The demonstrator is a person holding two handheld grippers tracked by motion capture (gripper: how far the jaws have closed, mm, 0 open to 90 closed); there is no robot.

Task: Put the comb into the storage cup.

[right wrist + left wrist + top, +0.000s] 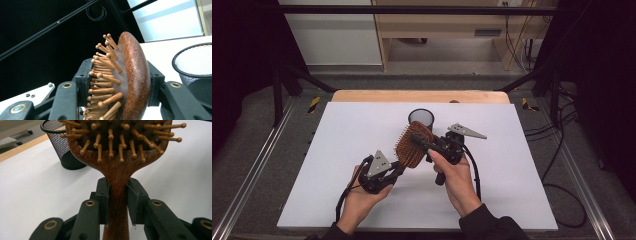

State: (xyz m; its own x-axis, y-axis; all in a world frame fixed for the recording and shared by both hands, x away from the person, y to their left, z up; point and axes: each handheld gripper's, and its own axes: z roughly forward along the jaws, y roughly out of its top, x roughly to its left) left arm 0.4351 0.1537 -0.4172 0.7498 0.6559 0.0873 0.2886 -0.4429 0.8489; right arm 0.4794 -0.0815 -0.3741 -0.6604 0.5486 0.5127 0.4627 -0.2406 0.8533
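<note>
A wooden paddle hairbrush (pixel 412 145) with wooden pins is held above the white table, head pointing away from me. My left gripper (pixel 394 167) is shut on its handle (pixel 117 195), both pads tight against the wood just below the head. My right gripper (pixel 419 142) reaches in from the right and straddles the brush head (pixel 135 75). One of its pads rests on the pin tips and the other on the curved wooden back. In the right gripper view its jaws (pixel 120 77) clamp the head edge-on.
A black mesh cup (pixel 421 118) stands upright just beyond the brush, also in the left gripper view (pixel 58 142) and the right gripper view (pixel 197 72). The white board (pixel 337 150) lies on a wooden table. Black frame rails and cables run along both sides.
</note>
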